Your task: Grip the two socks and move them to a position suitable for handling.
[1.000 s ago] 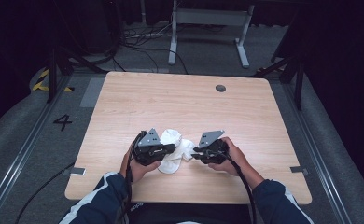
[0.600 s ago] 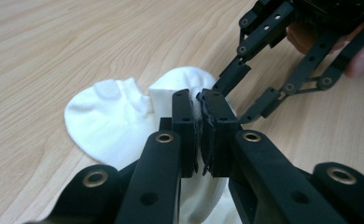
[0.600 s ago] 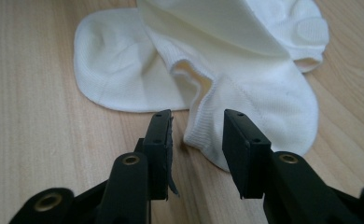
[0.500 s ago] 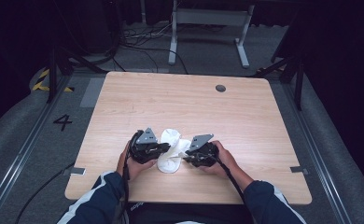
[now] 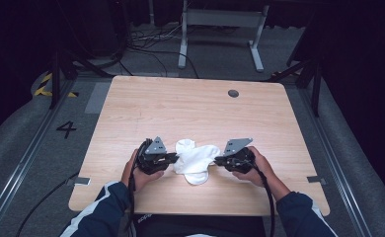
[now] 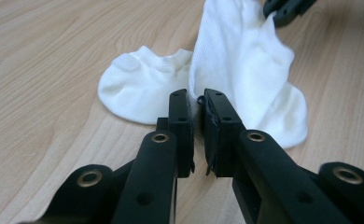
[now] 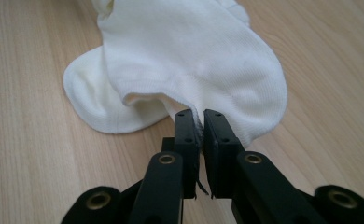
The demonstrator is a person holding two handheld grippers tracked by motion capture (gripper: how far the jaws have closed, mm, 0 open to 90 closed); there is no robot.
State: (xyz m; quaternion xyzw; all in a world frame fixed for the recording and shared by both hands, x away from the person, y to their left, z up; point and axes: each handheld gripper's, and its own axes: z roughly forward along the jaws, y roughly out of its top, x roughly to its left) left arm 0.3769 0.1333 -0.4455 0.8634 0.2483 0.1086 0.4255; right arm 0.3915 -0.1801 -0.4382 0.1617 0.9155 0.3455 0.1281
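Left black two-jaw gripper (image 5: 173,159) is clamped on the edge of a white ribbed-cotton ankle sock (image 5: 196,158); in the left gripper view the jaws pinch a thin fold of the sock's fabric (image 6: 245,65), nearly closed with cloth between the pads. Right black two-jaw gripper (image 5: 219,160) grips the opposite edge of the same sock; the right gripper view has the jaws closed on the hem of the sock (image 7: 194,60), fabric sandwiched between them. Sock is held stretched between the two grippers, over the near-centre of the light wood-grain table (image 5: 180,108), close to the person's edge. Second white ankle sock (image 6: 138,86) lies flat on the tabletop, partly under the held one, touching it; from the right gripper it shows as a rounded lobe (image 7: 91,98) sticking out beneath. Left hand (image 5: 138,170) and right hand (image 5: 254,165) wrap the gripper bodies, dark sleeves with white stripes at the table's near edge. Small round dark grommet (image 5: 233,93) sits at the far side of the table, well apart from the socks.
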